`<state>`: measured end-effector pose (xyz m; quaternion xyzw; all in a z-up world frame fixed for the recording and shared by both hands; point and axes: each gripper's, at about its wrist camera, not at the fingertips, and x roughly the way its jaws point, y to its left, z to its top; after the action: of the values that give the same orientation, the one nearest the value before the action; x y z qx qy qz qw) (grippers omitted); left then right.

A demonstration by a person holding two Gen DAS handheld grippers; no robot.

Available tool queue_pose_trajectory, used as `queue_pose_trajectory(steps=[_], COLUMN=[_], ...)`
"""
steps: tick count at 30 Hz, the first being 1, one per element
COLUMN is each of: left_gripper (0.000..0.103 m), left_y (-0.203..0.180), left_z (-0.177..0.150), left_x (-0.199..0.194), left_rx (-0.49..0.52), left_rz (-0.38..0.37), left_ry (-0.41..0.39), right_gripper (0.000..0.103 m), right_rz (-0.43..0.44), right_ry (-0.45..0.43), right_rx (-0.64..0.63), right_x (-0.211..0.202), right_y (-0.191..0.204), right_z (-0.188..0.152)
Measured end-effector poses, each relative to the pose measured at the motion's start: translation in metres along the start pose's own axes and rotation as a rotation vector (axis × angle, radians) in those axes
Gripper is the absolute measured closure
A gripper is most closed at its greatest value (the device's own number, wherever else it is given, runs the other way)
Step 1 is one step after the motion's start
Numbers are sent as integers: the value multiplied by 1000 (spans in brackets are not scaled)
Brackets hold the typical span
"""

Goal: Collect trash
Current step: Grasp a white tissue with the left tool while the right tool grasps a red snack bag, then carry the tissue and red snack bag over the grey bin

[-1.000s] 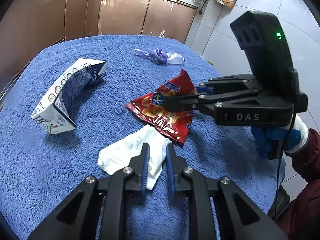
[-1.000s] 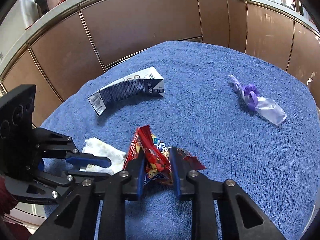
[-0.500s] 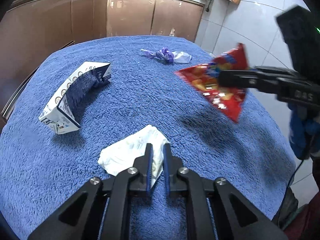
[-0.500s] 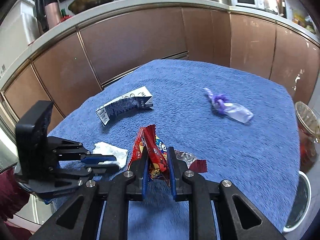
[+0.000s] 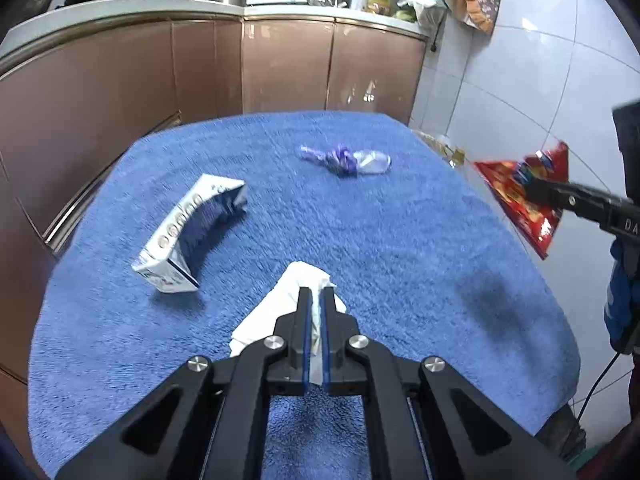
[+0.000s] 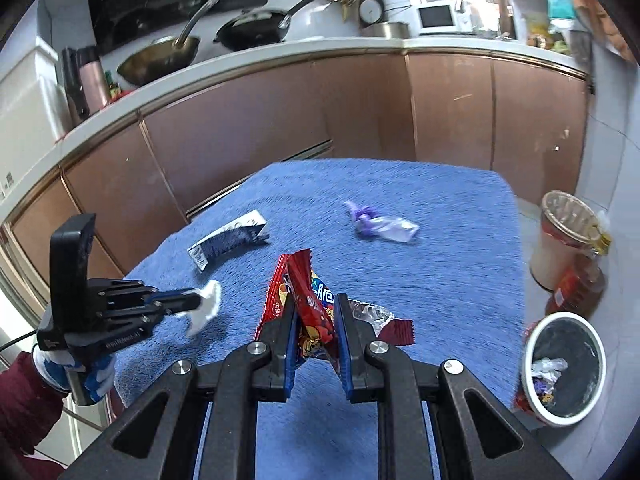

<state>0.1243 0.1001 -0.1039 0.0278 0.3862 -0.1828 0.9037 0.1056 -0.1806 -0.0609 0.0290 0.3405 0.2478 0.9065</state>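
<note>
My left gripper (image 5: 316, 294) is shut on a crumpled white tissue (image 5: 280, 308), which hangs lifted just off the blue towel-covered table (image 5: 360, 240); seen from the right wrist, the left gripper (image 6: 196, 301) holds the tissue (image 6: 208, 304) at its tip. My right gripper (image 6: 318, 300) is shut on a red snack bag (image 6: 308, 296) raised above the table; in the left wrist view the red snack bag (image 5: 528, 196) hangs past the table's right edge. A bent blue-and-white carton (image 5: 188, 232) and a purple-and-clear plastic wrapper (image 5: 346, 160) lie on the towel.
A small white bin with a black liner (image 6: 564, 364) stands on the floor right of the table, with scraps inside. Beside it are a tall lined basket (image 6: 568, 236) and a bottle (image 6: 580, 280). Brown kitchen cabinets (image 5: 280, 64) run behind the table.
My left gripper closed on the tissue and lifted it off the towel. My right gripper carried the red snack bag up and rightward, off the table toward its right edge.
</note>
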Motion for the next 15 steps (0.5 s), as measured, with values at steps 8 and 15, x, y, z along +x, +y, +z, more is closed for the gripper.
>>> queue_pose_trajectory(steps=[8, 15], left_gripper=[100, 100], left_y=[-21, -58], left_z=[22, 52], left_x=[-27, -27], left_rx=[-11, 6], left_rz=[-6, -66], left_ry=[-45, -57], right_gripper=[87, 87], right_rz=[-58, -128], right_ry=[-81, -142], right_rx=[68, 176], right_x=[-42, -67], right_y=[-32, -74], right_z=[-8, -17])
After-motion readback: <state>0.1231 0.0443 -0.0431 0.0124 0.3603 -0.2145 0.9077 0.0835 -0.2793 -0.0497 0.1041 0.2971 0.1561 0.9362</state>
